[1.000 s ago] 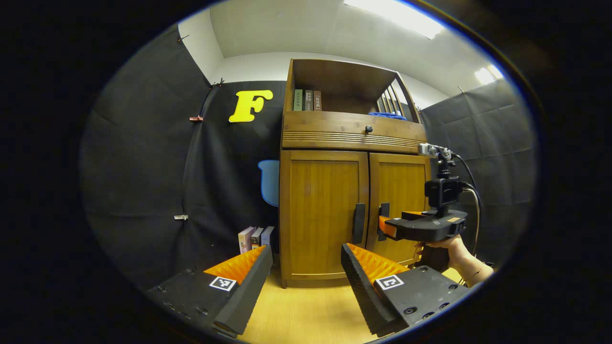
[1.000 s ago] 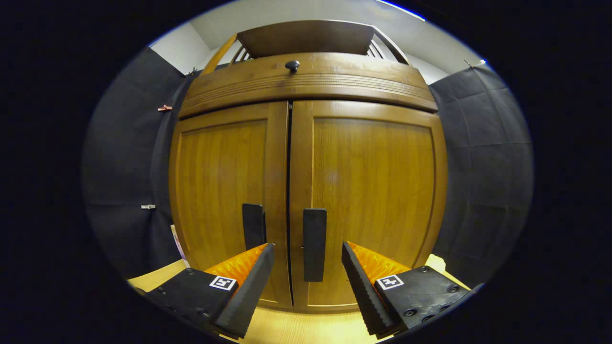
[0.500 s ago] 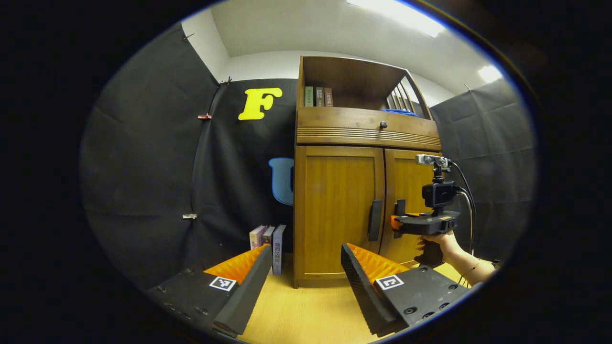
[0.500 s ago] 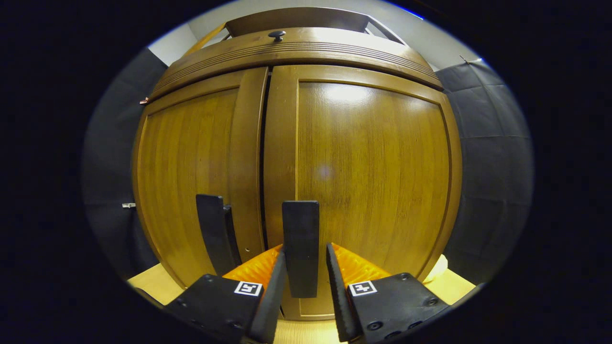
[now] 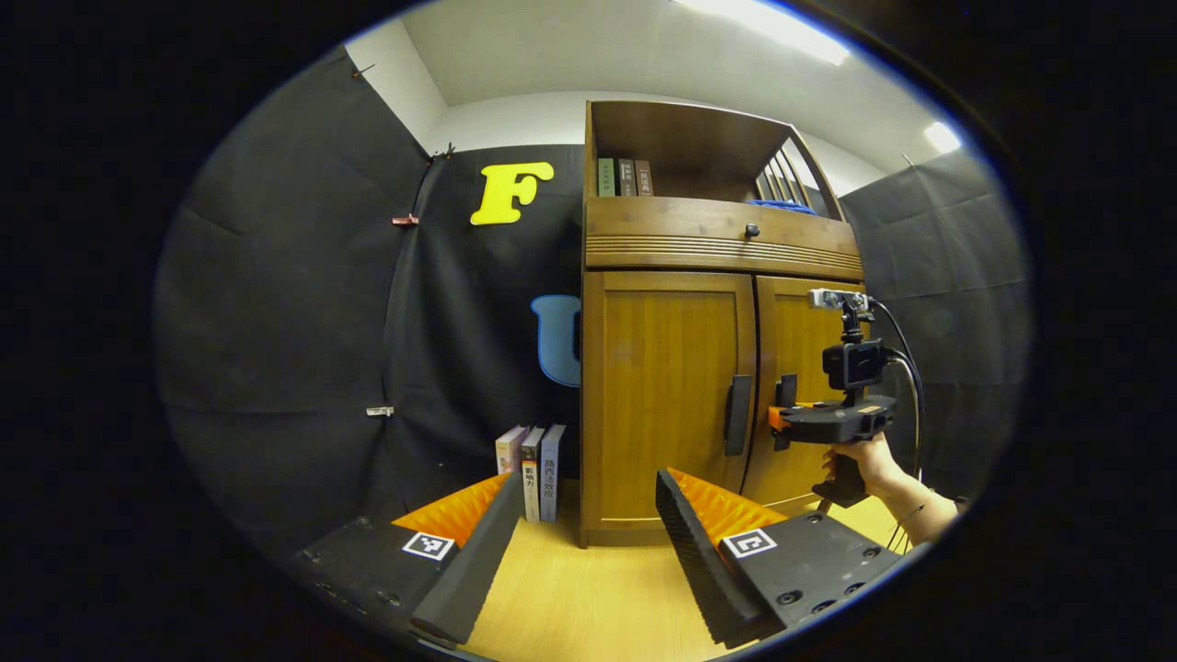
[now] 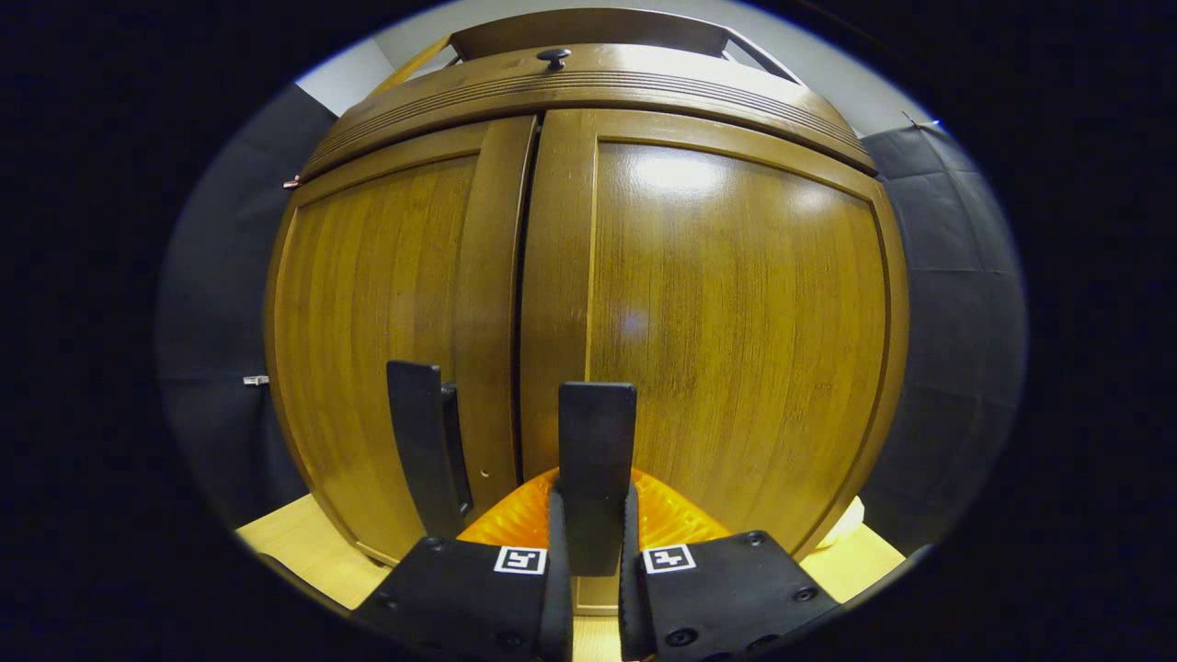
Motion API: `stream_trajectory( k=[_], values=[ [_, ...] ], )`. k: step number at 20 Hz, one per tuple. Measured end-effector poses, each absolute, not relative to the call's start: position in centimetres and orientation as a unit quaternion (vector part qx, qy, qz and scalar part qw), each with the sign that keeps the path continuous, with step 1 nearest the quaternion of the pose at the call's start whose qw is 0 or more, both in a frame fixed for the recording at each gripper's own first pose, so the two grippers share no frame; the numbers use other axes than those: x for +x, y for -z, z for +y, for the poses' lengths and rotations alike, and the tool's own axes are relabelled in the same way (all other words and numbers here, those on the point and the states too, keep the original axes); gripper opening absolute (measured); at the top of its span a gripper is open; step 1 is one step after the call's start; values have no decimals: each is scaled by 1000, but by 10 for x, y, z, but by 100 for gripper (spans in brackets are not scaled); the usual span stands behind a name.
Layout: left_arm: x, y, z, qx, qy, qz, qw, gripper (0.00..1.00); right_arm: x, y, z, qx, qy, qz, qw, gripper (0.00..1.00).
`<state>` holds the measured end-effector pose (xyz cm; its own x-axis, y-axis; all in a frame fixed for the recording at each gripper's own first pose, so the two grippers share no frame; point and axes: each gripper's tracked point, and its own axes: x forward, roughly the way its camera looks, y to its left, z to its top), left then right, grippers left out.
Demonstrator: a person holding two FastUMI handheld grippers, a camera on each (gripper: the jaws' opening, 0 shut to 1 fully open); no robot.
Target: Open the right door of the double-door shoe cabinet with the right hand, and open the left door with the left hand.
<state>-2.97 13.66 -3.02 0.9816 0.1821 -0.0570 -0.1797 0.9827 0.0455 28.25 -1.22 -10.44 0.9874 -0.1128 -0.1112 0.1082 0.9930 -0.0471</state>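
- Your right gripper (image 6: 593, 542) sits at the bottom centre of the right gripper view, its two fingers pressed against either side of the right door handle (image 6: 596, 460), clamped on it
- The right door (image 6: 736, 313) takes up the middle and right of that view and lies flush with the left door (image 6: 386, 313), a thin dark seam between them; both doors look closed
- The left door handle (image 6: 418, 455) stands just left of the seam, lower left of centre, untouched
- Your left gripper (image 5: 579, 542) is at the bottom of the left gripper view with its fingers spread wide apart, gripping nothing, well back from the shoe cabinet (image 5: 708, 248)
- In that view the cabinet stands right of centre, and a hand (image 5: 869, 460) at the right edge holds the other gripper against the handle
- A few books (image 5: 533, 460) stand on the wooden floor (image 5: 588, 598) just left of the cabinet's base
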Motion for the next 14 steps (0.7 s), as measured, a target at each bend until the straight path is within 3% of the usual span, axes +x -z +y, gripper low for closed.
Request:
stream_trajectory(
  k=[5,6,7,8,9,13,14],
  values=[
    [-35,24,122,17,-92,26,995,90,237,102,-13,-18,16,65,998,24],
    [-36,23,118,18,-91,24,995,90,228,100,-15,-17,11,64,998,19],
    [-37,22,113,17,-90,23,996,90,219,99,-17,-23,6,63,998,23],
    [-38,22,106,16,-88,22,996,90,210,98,-20,-30,2,62,998,19],
    [-39,22,99,14,-84,23,996,90,200,97,-23,-32,-2,61,998,23],
    [-40,21,69,17,-66,21,997,90,172,92,-34,-17,-22,67,997,23],
    [-41,21,60,18,-60,19,998,90,166,90,-37,-19,-23,68,997,19]
  ],
)
